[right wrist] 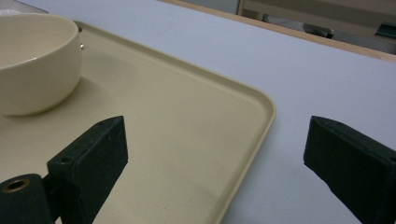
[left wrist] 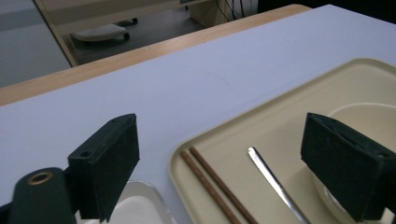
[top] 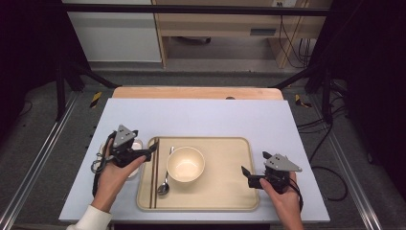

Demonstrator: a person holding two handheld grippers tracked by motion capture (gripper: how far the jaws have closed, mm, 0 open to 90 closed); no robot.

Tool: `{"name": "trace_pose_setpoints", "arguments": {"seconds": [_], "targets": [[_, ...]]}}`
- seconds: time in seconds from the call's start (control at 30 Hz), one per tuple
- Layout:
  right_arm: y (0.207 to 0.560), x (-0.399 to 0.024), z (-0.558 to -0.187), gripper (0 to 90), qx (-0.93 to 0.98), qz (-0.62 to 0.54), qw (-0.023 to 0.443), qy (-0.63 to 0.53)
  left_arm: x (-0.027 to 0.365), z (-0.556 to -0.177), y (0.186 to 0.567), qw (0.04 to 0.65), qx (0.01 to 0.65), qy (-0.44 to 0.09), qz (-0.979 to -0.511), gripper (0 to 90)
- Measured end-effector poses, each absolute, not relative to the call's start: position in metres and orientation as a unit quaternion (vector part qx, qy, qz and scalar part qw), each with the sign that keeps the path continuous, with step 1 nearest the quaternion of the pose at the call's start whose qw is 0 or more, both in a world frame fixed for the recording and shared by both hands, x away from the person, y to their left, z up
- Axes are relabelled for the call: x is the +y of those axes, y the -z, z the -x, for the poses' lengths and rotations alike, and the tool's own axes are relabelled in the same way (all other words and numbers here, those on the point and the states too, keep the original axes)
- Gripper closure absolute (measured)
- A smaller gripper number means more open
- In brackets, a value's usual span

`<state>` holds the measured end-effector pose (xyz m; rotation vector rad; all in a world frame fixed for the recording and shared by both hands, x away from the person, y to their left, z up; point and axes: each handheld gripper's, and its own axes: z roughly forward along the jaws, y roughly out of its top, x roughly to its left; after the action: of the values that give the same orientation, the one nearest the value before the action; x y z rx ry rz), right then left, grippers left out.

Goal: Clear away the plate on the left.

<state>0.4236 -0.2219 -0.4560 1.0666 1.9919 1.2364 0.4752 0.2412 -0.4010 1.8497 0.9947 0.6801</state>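
Two chopsticks [top: 154, 172] lie in the tray [top: 230, 191], left of spoon [top: 165, 178] and bowl [top: 186, 164]; I judge placing done. My left gripper [top: 149, 152] and right gripper [top: 247, 175] gape empty.

A pair of thin dark-brown wooden chopsticks [top: 154, 172] lies flat, side by side and touching, along the left inner edge of the beige plastic tray [top: 225, 196], just left of the metal spoon [top: 166, 175].

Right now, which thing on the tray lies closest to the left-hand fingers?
The chopsticks, the brown pair along the tray's left edge; the spoon and bowl lie farther right.
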Motion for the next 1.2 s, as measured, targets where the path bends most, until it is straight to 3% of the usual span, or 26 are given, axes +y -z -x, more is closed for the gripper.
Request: {"name": "trace_pose_setpoints", "arguments": {"seconds": [0.5, 1.2], "targets": [[0.457, -0.22, -0.424, 6.4, 0.742, -0.4, 0.28, -0.459, 0.319, -0.466, 0.401, 0.413, 0.475, -0.289, -0.721, 14.4], [0.457, -0.219, -0.424, 6.4, 0.744, -0.4, 0.28, -0.456, 0.367, -0.468, 0.425, 0.375, 0.543, -0.259, -0.705, 42.0]]}}
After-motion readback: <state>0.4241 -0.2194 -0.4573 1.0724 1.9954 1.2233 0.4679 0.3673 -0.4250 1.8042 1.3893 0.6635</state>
